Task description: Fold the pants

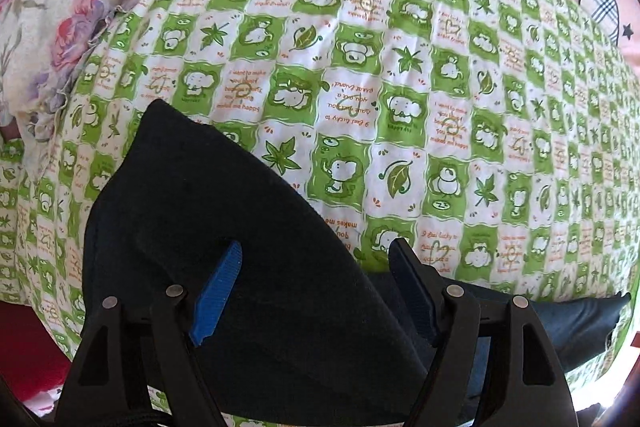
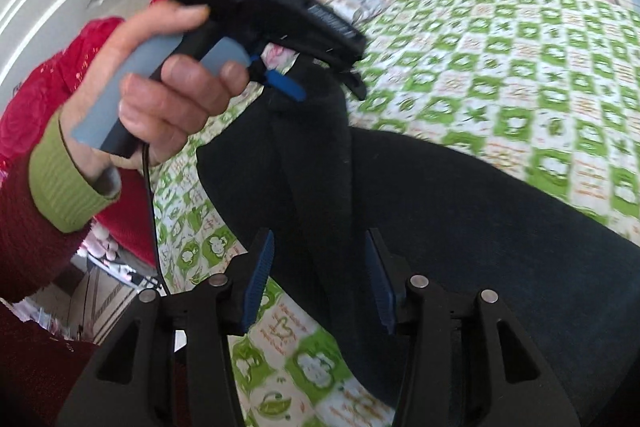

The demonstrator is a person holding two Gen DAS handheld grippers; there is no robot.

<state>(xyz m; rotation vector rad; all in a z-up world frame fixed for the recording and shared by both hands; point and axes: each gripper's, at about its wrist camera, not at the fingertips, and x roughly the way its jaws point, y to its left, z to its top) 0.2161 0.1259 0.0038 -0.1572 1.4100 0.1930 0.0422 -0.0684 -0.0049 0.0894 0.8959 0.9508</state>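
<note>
Green-checked bedsheet (image 1: 400,99) printed upside down: "makes me happy", "happy day", "great friend"

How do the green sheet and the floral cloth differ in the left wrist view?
Pattern: the sheet is a grid of green and white squares with cartoon animals, leaves and orange writing; the floral cloth shows pink and purple flowers on white.
Lie: the sheet is spread fairly flat; the floral cloth is bunched at the upper left, its frilled edge over the sheet.
Load: the pants lie on the sheet, not on the floral cloth.
Both are printed fabrics.
</note>
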